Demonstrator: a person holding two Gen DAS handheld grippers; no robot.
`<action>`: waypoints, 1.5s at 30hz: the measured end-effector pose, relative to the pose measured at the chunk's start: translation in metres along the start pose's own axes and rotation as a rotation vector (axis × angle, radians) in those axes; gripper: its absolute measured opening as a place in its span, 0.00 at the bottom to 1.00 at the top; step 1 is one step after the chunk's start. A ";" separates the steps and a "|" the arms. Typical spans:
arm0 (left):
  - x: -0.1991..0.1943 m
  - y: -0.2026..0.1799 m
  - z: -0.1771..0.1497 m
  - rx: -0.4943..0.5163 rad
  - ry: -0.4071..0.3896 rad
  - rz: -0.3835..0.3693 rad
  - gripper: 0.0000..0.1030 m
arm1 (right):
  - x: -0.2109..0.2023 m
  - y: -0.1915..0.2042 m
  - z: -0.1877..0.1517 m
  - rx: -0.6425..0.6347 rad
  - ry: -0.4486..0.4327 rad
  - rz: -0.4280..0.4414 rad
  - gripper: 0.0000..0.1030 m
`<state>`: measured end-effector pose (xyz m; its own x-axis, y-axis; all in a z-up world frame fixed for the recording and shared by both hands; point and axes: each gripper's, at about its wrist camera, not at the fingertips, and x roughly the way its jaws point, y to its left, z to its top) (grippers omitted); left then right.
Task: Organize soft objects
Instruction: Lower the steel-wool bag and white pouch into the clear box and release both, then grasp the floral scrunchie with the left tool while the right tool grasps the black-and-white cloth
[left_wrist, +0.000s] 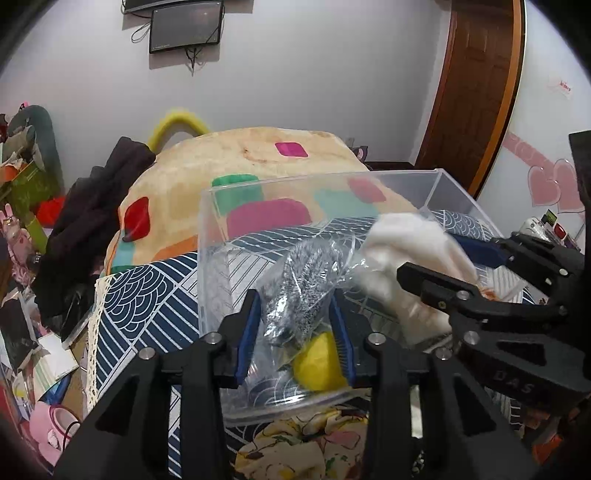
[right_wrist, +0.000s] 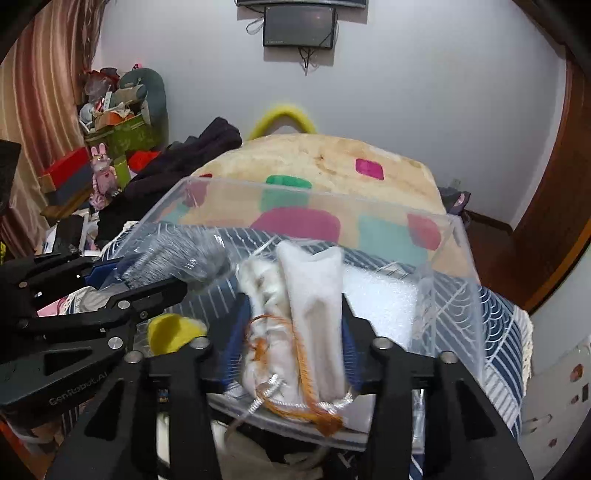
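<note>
My left gripper is shut on a clear plastic bag of silver steel wool and holds it over a clear plastic box. A yellow soft ball lies in the box below it. My right gripper is shut on a white cloth pouch with orange and silver cords, also over the box. A white foam sheet lies in the box. Each gripper shows in the other's view, the right one and the left one.
The box rests on a blue and white patterned cloth. Behind it is a cream blanket with coloured patches and dark clothing. Clutter fills the left side. A wooden door stands at right.
</note>
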<state>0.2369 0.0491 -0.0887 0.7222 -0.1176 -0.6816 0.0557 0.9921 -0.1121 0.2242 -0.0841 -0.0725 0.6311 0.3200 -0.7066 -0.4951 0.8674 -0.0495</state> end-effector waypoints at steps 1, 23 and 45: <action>-0.003 0.000 0.000 -0.001 -0.007 0.001 0.45 | -0.004 0.000 0.000 -0.002 -0.011 -0.004 0.55; -0.101 -0.006 -0.028 0.026 -0.186 0.072 0.94 | -0.088 -0.001 -0.018 0.042 -0.238 0.002 0.84; -0.049 0.004 -0.080 -0.083 -0.055 -0.002 0.77 | -0.039 0.022 -0.078 0.088 -0.036 0.152 0.85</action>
<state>0.1465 0.0556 -0.1129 0.7592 -0.1146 -0.6407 0.0012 0.9846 -0.1747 0.1422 -0.1069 -0.1010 0.5748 0.4618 -0.6755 -0.5333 0.8375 0.1188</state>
